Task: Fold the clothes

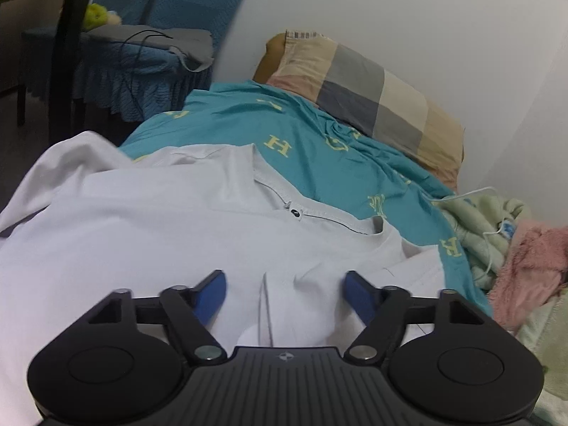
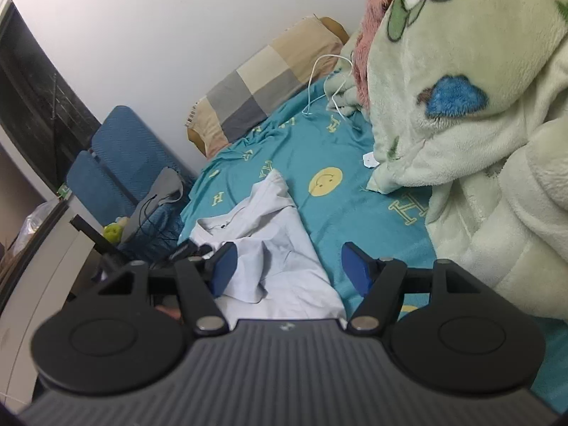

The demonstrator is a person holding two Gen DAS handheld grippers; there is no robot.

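A white T-shirt (image 1: 177, 234) lies spread on the teal bedsheet (image 1: 312, 142), its neckline pointing toward the pillow. My left gripper (image 1: 285, 289) is open just above the shirt's body, its blue pads either side of a crease. In the right wrist view the same shirt (image 2: 269, 248) looks crumpled and partly folded on the bedsheet (image 2: 319, 142). My right gripper (image 2: 287, 266) is open over its near edge, with the left pad above cloth and the right pad above bare sheet. Neither gripper holds anything.
A checked pillow (image 1: 369, 96) lies against the white wall. A pale green fleece blanket (image 2: 461, 124) and a pink one (image 1: 529, 262) are heaped on the right. A white cable (image 2: 319, 81) trails over the sheet. A blue chair (image 1: 142, 67) stands beside the bed.
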